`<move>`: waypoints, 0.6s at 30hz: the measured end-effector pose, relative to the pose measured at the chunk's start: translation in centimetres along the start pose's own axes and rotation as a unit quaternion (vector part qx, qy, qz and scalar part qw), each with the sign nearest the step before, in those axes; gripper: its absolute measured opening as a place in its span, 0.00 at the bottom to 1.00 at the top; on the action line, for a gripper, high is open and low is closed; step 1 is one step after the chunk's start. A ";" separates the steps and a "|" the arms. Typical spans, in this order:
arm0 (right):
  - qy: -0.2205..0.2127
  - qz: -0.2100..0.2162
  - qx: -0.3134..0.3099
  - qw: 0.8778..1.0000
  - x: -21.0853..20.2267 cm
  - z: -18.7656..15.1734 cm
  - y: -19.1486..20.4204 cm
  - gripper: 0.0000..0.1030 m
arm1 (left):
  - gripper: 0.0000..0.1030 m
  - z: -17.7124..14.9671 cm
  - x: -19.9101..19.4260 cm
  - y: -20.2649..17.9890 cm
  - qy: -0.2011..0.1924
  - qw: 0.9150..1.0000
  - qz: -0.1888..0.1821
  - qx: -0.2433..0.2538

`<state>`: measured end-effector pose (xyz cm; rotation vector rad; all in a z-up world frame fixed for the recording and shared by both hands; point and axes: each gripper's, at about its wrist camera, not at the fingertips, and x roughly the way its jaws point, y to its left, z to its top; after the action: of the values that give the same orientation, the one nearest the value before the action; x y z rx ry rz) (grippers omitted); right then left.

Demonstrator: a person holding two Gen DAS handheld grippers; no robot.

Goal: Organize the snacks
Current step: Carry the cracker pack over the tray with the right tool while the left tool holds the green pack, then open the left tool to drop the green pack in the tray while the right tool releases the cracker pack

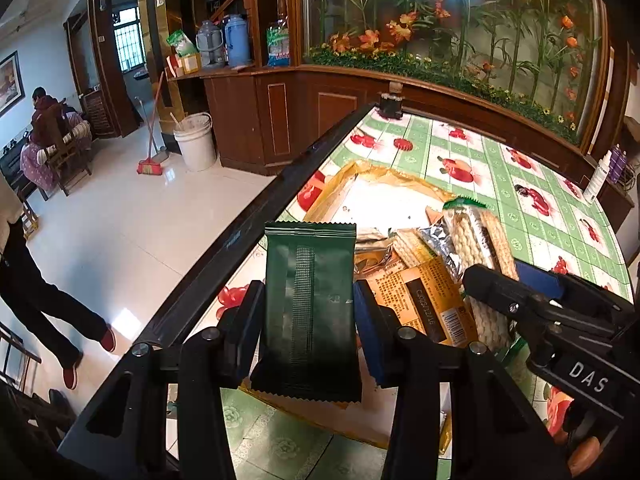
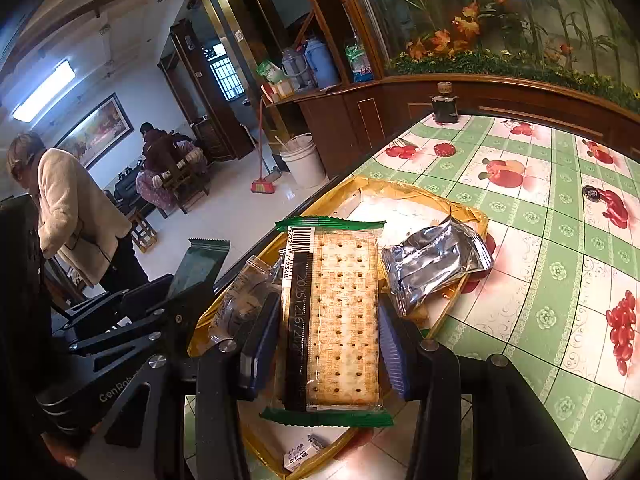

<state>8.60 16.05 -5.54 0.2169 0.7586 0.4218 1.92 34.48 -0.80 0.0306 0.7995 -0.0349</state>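
My left gripper is shut on a dark green snack packet and holds it above the near left part of a shallow gold tray. It also shows in the right wrist view. My right gripper is shut on a clear cracker pack with green ends over the tray. The right gripper also shows in the left wrist view. In the tray lie an orange packet, more cracker packs and a silver foil packet.
The table has a green fruit-print cloth and a dark left edge. A small dark jar stands at the far edge, a red cap lies near it. A white bottle stands far right. A person stands left.
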 end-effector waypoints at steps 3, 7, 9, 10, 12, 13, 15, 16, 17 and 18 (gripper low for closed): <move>0.003 -0.002 0.002 1.000 0.5 0.1 -0.1 0.46 | 0.41 -0.2 0.9 0.1 0.011 1.000 -0.004 -0.005; 0.013 -0.001 0.012 1.000 1.7 0.1 -0.5 0.46 | 0.41 -0.6 2.6 0.2 0.034 0.999 -0.005 -0.007; 0.017 -0.002 0.015 1.000 2.3 0.3 -0.7 0.46 | 0.41 -0.8 3.5 -0.1 0.045 0.999 -0.003 -0.002; 0.019 -0.004 0.016 1.000 2.7 0.4 -0.7 0.46 | 0.41 -0.8 3.5 -0.2 0.040 0.999 -0.001 -0.001; 0.023 -0.007 0.015 1.000 3.5 0.7 -0.9 0.46 | 0.41 -0.8 3.6 -0.5 0.035 0.999 -0.002 0.006; 0.024 -0.009 0.015 1.000 3.8 0.8 -1.0 0.46 | 0.41 -0.7 3.6 -0.6 0.035 0.999 -0.003 0.008; 0.029 -0.010 0.017 0.999 4.6 1.0 -1.2 0.46 | 0.42 -0.5 3.7 -0.8 0.037 0.999 -0.010 0.010; 0.030 -0.013 0.018 0.999 4.9 1.1 -1.3 0.46 | 0.42 -0.5 3.8 -1.0 0.038 0.999 -0.010 0.014; 0.032 -0.014 0.018 0.999 5.3 1.1 -1.4 0.46 | 0.42 -0.5 3.7 -1.1 0.037 0.999 -0.009 0.016; 0.035 -0.013 0.018 0.999 5.4 1.1 -1.4 0.48 | 0.43 -0.4 3.7 -1.1 0.035 0.999 -0.013 0.017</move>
<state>13.31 17.14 -8.58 0.2271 0.8378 0.3921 4.09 33.31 -3.75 0.0538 0.8697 -0.0722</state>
